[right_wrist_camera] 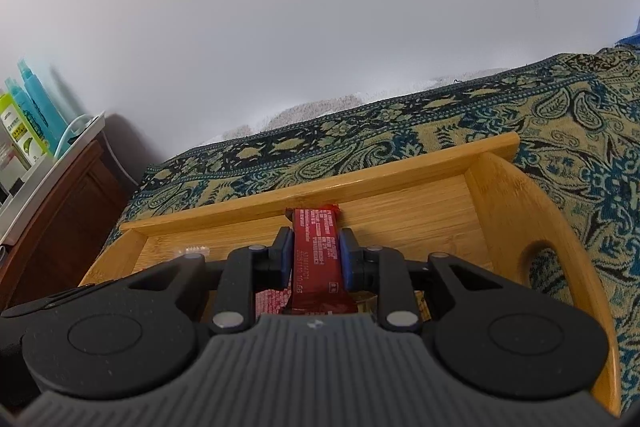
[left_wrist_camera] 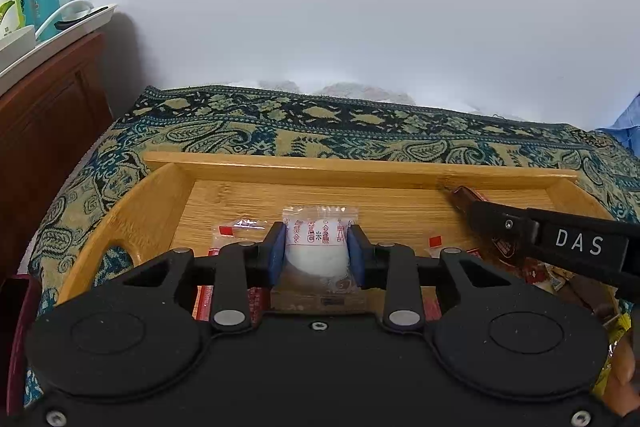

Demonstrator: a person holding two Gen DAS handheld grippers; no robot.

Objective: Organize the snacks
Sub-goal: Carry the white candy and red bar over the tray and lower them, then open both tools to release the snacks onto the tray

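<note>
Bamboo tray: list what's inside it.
The bamboo tray holds red-and-clear wrapped snacks. The left gripper grips a white snack packet; the right gripper grips a red bar. Both gripper bodies cover the near tray floor.

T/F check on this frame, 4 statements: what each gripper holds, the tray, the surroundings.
1. The left gripper is shut on a white snack pack. True.
2. The right gripper is open with nothing in it. False: it is shut on a red snack bar.
3. The tray is blue plastic. False: it is bamboo-coloured wood.
4. The tray sits on a patterned cloth. True.
</note>
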